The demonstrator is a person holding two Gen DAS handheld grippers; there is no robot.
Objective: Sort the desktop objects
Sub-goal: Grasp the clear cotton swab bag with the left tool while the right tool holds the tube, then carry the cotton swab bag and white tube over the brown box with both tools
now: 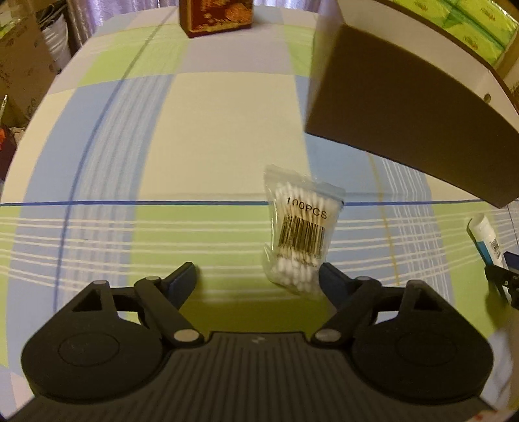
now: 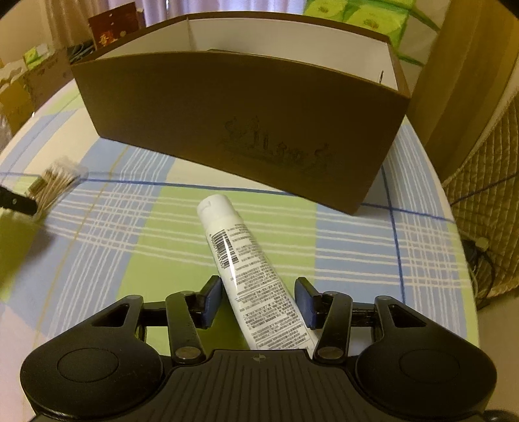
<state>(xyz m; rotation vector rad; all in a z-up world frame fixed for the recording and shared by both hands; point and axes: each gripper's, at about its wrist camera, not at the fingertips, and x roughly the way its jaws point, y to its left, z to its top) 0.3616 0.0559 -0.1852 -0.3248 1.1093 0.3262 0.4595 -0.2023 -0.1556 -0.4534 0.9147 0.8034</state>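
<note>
A clear bag of cotton swabs (image 1: 298,227) marked 100PCS lies on the checked tablecloth. My left gripper (image 1: 258,276) is open just short of the bag, whose near end rests against the right finger (image 1: 331,276). A white tube (image 2: 246,269) with a barcode points cap-first toward the brown box (image 2: 227,123). My right gripper (image 2: 259,302) is shut on the tube's lower half, with both blue pads against its sides. In the left wrist view the tube (image 1: 485,237) and the right gripper (image 1: 501,280) show at the right edge. The right wrist view catches the swab bag (image 2: 58,181), blurred, at far left.
The brown box (image 1: 405,107) is open-topped, white inside, with a divider (image 2: 188,32). A dark red box (image 1: 217,16) stands at the table's far edge. Green tissue packs (image 1: 470,26) lie behind the brown box. Cardboard boxes (image 1: 19,65) sit beyond the table's left side.
</note>
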